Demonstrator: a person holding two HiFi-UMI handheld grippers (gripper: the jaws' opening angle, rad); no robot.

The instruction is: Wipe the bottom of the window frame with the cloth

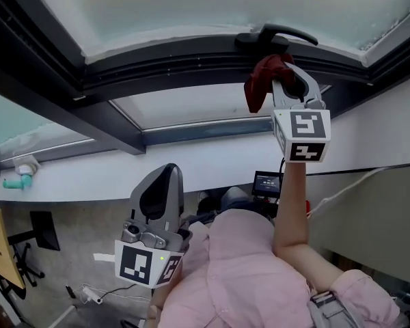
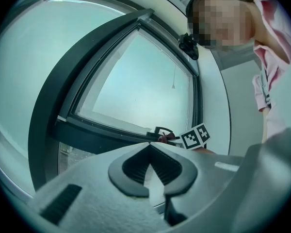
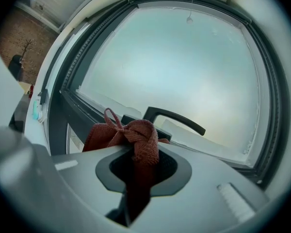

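Note:
A dark red cloth hangs from my right gripper, which is shut on it and raised to the dark bottom rail of the window frame, just below the black window handle. In the right gripper view the cloth bunches out over the jaws of the right gripper, in front of the handle and the frame rail. My left gripper is held low near the person's chest, shut with nothing in it. The left gripper faces the window frame from a distance.
A white sill runs under the window. A teal object sits on its left end. A small lit screen is below the sill. A black stand and cables are on the floor at left.

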